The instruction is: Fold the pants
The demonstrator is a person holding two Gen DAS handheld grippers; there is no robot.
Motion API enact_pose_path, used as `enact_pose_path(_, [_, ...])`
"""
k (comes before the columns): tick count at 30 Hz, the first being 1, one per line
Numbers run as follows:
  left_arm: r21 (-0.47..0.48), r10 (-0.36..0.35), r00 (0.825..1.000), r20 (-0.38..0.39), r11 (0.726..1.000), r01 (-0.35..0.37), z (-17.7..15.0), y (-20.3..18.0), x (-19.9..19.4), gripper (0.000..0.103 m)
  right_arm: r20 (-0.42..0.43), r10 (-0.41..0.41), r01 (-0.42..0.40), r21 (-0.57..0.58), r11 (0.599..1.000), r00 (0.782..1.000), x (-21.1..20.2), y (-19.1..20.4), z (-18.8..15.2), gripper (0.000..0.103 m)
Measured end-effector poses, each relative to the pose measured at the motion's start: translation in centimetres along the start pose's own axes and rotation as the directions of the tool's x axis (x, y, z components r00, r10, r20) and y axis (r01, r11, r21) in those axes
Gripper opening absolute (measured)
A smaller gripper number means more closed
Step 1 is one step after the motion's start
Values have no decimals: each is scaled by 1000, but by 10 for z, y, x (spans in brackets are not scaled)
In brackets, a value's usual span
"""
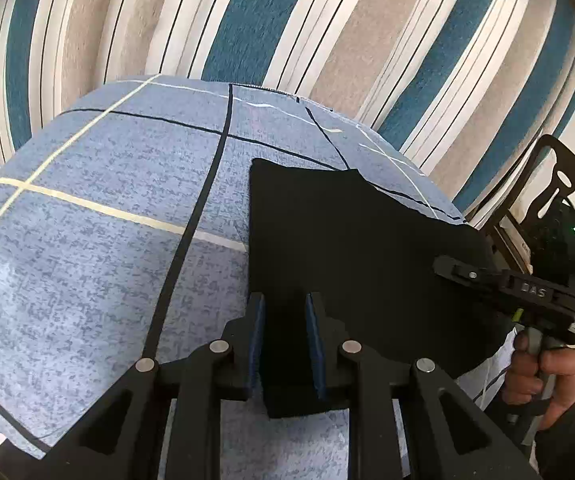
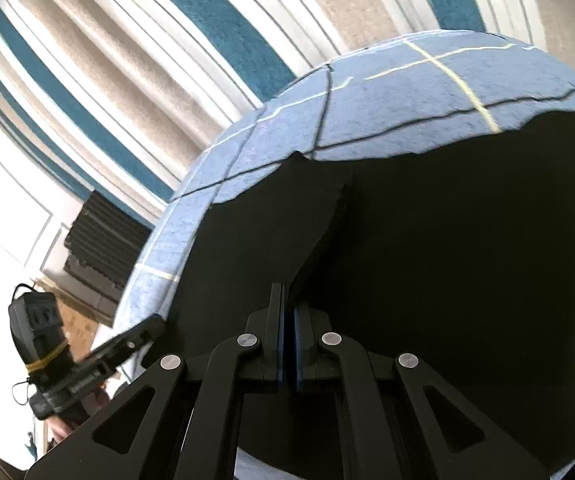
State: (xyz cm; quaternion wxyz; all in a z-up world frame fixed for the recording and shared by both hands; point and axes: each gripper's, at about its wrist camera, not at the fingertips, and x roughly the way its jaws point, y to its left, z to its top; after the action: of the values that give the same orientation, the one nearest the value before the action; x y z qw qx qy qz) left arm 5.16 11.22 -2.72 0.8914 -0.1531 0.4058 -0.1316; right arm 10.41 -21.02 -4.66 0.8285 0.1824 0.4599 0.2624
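Note:
Black pants lie folded into a flat block on a blue checked sheet. My left gripper hangs over the block's near left corner with its jaws apart and nothing between the blue pads. My right gripper is shut, its pads nearly touching on a raised fold of the pants. In the left wrist view the right gripper reaches over the pants' right edge. In the right wrist view the left gripper sits at the far left edge of the pants.
A striped curtain of blue, beige and white hangs behind the bed. A dark chair back stands at the right. Dark stacked mats and a cardboard box sit on the floor by a white wall.

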Motion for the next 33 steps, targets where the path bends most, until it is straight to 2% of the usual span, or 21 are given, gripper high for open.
enact_pose_path(2, [4, 2, 1000, -5, 1000, -2, -2, 0, 1, 23, -33, -20, 20, 20, 1000, 999, 9, -11, -4, 3])
enact_pose_path(4, [2, 14, 1000, -15, 1000, -14, -3, 0, 4, 23, -26, 12, -11, 63, 998, 1000, 7, -18, -4, 3])
enact_pose_path(5, [1, 20, 1000, -17, 1000, -20, -2, 0, 4, 23, -24, 2, -1, 59, 998, 1000, 5, -16, -2, 4])
enact_pose_path(9, [5, 21, 1000, -6, 1000, -21, -3, -2, -5, 23, 1, -110, 110, -27, 994, 994, -6, 2, 3, 8])
enact_pose_path(11, [13, 28, 1000, -1, 1000, -28, -3, -5, -9, 23, 40, -132, 134, -55, 989, 990, -17, 11, 2, 8])
enact_pose_path(13, [18, 23, 1000, 7, 1000, -23, -4, -8, -14, 23, 67, -119, 124, -74, 990, 991, -25, 18, -2, 8])
enact_pose_path(15, [27, 11, 1000, 10, 1000, -11, -4, -14, -15, 23, 60, -87, 93, -109, 990, 994, -24, 26, -6, 8])
enact_pose_path(17, [49, -3, 1000, -2, 999, 3, -6, -22, -10, 24, 21, -89, 91, -141, 986, 996, -12, 29, -11, 8])
enact_pose_path(19, [72, 1, 999, -32, 997, 1, -10, -30, 0, 25, -58, -131, 123, -127, 984, 990, 7, 19, -16, 8])
enact_pose_path(21, [89, 13, 998, -57, 996, -8, -15, -34, 11, 25, -34, -103, 100, -100, 990, 994, 3, 16, -15, 8])
enact_pose_path(22, [97, 24, 998, -54, 995, -19, -16, -35, 13, 25, -30, -115, 111, -105, 988, 993, 0, 17, -14, 8])
enact_pose_path(24, [108, 35, 998, -48, 994, -29, -16, -38, 11, 25, -20, -139, 135, -141, 981, 990, -7, 22, -14, 8])
enact_pose_path(27, [102, 36, 998, -53, 994, -31, -15, -39, 8, 27, -5, -112, 109, -176, 978, 994, -20, 32, -20, 9])
enact_pose_path(29, [115, 44, 998, -44, 993, -39, -15, -43, 4, 27, -17, -80, 76, -195, 978, 997, -23, 36, -30, 14])
enact_pose_path(32, [124, 30, 998, -47, 992, -24, -16, -48, 3, 27, -60, -105, 92, -192, 977, 993, -12, 26, -47, 14])
enact_pose_path(33, [127, 31, 998, -57, 992, -24, -18, -49, 6, 28, -45, -81, 72, -174, 982, 996, -12, 23, -48, 14])
